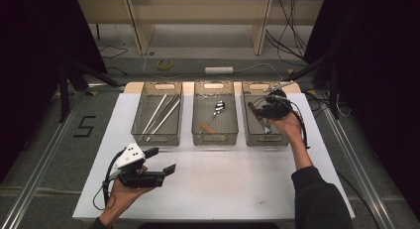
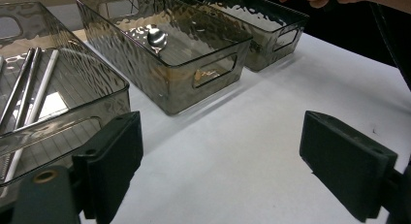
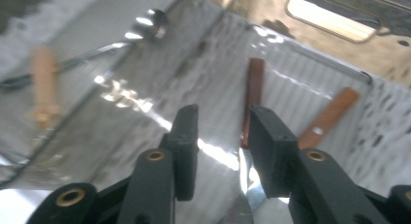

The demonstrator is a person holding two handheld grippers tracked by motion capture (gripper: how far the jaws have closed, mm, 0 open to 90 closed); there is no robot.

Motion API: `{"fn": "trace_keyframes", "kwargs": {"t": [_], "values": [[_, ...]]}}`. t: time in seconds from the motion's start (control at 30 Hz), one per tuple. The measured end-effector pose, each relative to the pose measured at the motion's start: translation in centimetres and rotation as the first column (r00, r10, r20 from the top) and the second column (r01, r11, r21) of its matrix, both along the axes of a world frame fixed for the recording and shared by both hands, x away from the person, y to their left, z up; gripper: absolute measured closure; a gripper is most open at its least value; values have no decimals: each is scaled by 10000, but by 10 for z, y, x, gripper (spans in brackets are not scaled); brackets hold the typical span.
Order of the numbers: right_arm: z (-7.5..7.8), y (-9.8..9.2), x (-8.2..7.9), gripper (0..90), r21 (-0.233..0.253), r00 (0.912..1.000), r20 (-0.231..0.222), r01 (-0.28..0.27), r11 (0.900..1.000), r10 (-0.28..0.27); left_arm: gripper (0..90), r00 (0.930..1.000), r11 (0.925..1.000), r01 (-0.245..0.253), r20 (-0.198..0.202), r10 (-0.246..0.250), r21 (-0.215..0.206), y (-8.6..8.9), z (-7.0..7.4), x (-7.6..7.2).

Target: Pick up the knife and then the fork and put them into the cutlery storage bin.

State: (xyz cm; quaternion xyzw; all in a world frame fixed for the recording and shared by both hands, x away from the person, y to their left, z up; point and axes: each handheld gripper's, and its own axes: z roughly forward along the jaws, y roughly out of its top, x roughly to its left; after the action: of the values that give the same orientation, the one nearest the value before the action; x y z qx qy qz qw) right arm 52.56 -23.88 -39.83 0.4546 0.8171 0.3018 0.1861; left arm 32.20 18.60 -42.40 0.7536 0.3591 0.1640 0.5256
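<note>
Three clear grey bins stand in a row on the white tabletop (image 1: 223, 184). My right gripper (image 1: 258, 109) hangs over the right bin (image 1: 267, 140); in the right gripper view its jaws (image 3: 223, 112) stand a little open above the bin floor, nothing clearly between them. A brown-handled utensil (image 3: 254, 88) lies just past the right jaw, a second brown handle (image 3: 329, 117) beyond it. My left gripper (image 1: 161, 159) rests wide open on the near left of the table, holding nothing (image 2: 220, 132).
The left bin (image 1: 157, 138) holds long silver and white sticks (image 2: 34, 83). In the middle bin (image 1: 215, 140) lie a metal spoon (image 1: 218, 107) and a light wooden-handled piece (image 1: 207, 127). Cables trail behind the table and from each gripper.
</note>
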Motion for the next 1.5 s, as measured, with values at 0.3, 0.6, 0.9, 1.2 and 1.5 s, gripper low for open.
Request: {"fn": "trace_keyframes", "kwargs": {"t": [0.3, 0.6, 0.9, 1.2, 1.5], "values": [[10, 12, -30, 459, 1564, 9970, 249, -757, 9848, 727, 152, 9999, 9999, -37, -106, 36, -126, 2, 0, 1], [15, 21, -61, 387, 2217, 9907, 715, -1291, 9665, 1159, 152, 9999, 9999, -62, -130, 60, -129, 2, -1, 2], [14, 20, -84, 338, 2776, 9856, 1264, -1440, 9499, 1125, 152, 9997, 9997, -128, -202, 124, -188, 3, -1, 3], [8, 20, -114, 338, 3147, 9736, 1894, -1833, 9313, 1276, 152, 9997, 9999, -89, -212, 87, -89, 1, -1, 2], [1, 21, -134, 315, 3316, 9663, 2129, -2108, 9196, 1448, 152, 9997, 10000, -14, -234, 13, -28, 0, -1, 2]]}}
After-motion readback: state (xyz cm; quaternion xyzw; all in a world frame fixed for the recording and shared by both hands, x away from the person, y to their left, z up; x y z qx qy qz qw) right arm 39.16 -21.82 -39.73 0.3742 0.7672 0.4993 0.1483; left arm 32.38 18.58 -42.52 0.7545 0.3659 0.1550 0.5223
